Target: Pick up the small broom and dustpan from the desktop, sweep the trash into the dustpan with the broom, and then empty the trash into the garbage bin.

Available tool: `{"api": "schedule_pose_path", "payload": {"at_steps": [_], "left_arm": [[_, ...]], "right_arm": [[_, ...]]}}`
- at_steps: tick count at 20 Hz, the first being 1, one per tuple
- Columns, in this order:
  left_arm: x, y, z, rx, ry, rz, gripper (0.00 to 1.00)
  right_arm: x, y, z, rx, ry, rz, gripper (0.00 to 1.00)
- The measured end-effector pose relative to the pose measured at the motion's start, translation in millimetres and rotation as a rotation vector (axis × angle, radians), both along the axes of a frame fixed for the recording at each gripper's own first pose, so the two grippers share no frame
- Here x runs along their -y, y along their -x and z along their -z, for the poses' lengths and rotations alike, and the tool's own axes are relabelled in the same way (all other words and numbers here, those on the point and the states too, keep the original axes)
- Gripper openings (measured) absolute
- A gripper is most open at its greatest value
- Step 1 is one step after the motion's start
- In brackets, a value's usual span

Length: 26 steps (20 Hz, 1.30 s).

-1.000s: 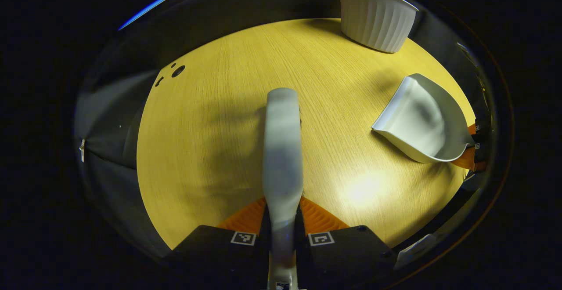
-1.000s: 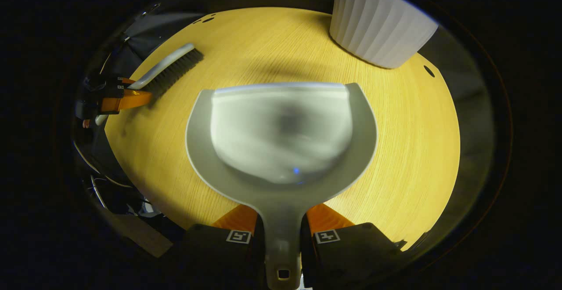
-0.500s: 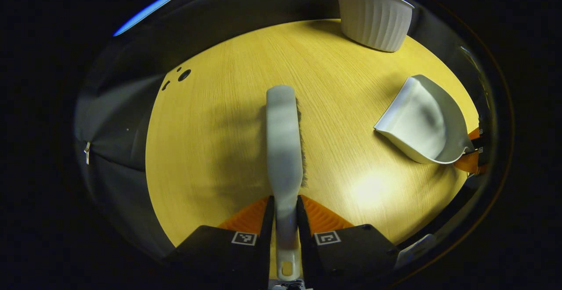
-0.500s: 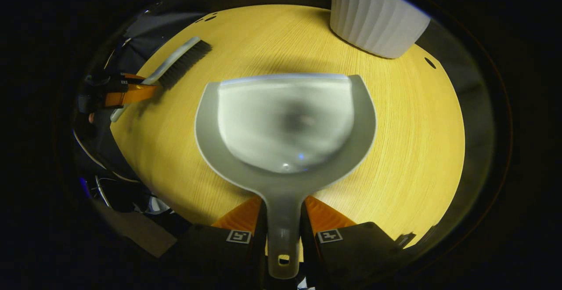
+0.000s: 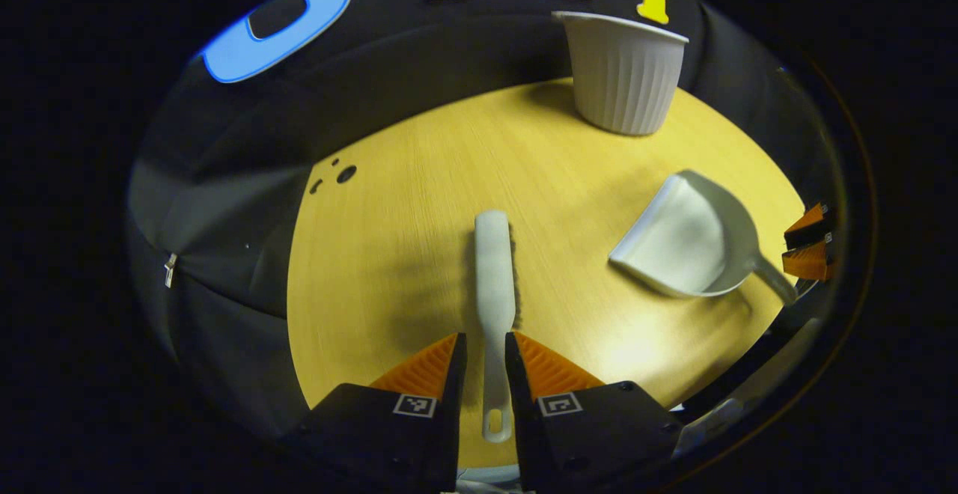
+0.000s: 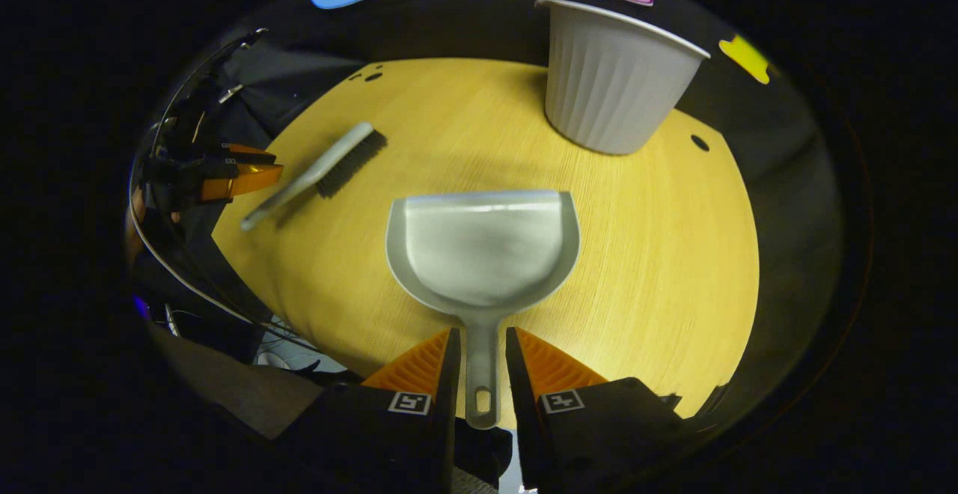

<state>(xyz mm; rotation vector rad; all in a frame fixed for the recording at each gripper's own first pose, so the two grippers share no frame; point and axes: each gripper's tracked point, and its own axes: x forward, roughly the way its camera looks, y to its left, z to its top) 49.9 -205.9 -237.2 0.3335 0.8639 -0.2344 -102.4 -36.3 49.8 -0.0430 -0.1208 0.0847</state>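
Broom (image 5: 494, 284) handle between parted left gripper (image 5: 485, 352) fingers; dustpan (image 6: 483, 254) handle between parted right gripper (image 6: 479, 348) fingers

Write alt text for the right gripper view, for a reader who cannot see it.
A pale grey plastic dustpan lies flat on a round yellow wooden table, its handle between the open fingers of the right gripper. A white ribbed plastic bin stands behind it; to the left lies a small grey broom with dark bristles, the left gripper beside its handle.
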Motion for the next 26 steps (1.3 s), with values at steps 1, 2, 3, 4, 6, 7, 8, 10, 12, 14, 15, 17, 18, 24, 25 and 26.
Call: {"api": "schedule_pose_path", "payload": {"at_steps": [1,2,3,4,6,7,8,10,12,14,15,17,18,24,25,26], "left_arm": [[4.9,-5.7,-19.8,0.051,0.030,-0.001,0.35],[9.0,-11.8,-41.4,0.106,0.061,-0.001,0.35],[14.9,-17.8,-63.0,0.159,0.093,0.000,0.35],[22.0,-22.2,-85.7,0.211,0.127,0.000,0.35],[33.6,-30.1,-127.0,0.316,0.201,0.001,0.35],[38.7,-32.5,-147.8,0.368,0.234,0.005,0.35],[43.2,-34.8,-169.7,0.422,0.263,0.010,0.35],[50.2,-34.3,-208.1,0.534,0.312,0.031,0.34],[58.7,-27.6,-241.1,0.622,0.355,0.060,0.35],[67.5,-15.1,-258.6,0.668,0.409,0.077,0.35],[70.8,-8.5,-264.2,0.679,0.433,0.076,0.34],[67.1,-6.7,-273.6,0.710,0.449,0.069,0.34],[65.2,-4.2,-277.2,0.722,0.443,0.064,0.34],[66.3,6.5,-282.5,0.720,0.407,0.012,0.35],[65.8,6.6,-284.1,0.720,0.396,0.007,0.35],[70.2,10.8,-283.3,0.714,0.390,0.002,0.35]], "right_arm": [[0.4,10.7,-15.5,0.055,0.006,0.004,0.38],[-0.2,20.9,-32.3,0.115,0.007,0.006,0.38],[-1.9,31.5,-48.4,0.176,0.005,0.005,0.38],[-3.1,44.9,-66.9,0.236,-0.004,0.005,0.39],[-1.8,74.0,-100.5,0.360,-0.022,0.010,0.37],[0.7,88.3,-118.5,0.425,-0.024,0.024,0.37],[4.7,105.1,-133.2,0.486,-0.023,0.040,0.38],[7.2,139.3,-156.8,0.596,-0.024,0.061,0.38],[11.7,174.9,-172.2,0.690,-0.024,0.078,0.38],[14.4,196.9,-187.3,0.765,-0.023,0.092,0.38],[10.8,191.8,-193.7,0.794,-0.021,0.098,0.37],[4.7,191.7,-196.0,0.823,-0.010,0.092,0.38],[3.3,191.2,-196.2,0.830,0.001,0.092,0.38],[-3.9,184.9,-193.9,0.840,0.067,0.044,0.37],[-7.4,181.3,-193.0,0.825,0.076,0.028,0.36],[-9.2,176.3,-191.9,0.815,0.084,0.019,0.36]]}}
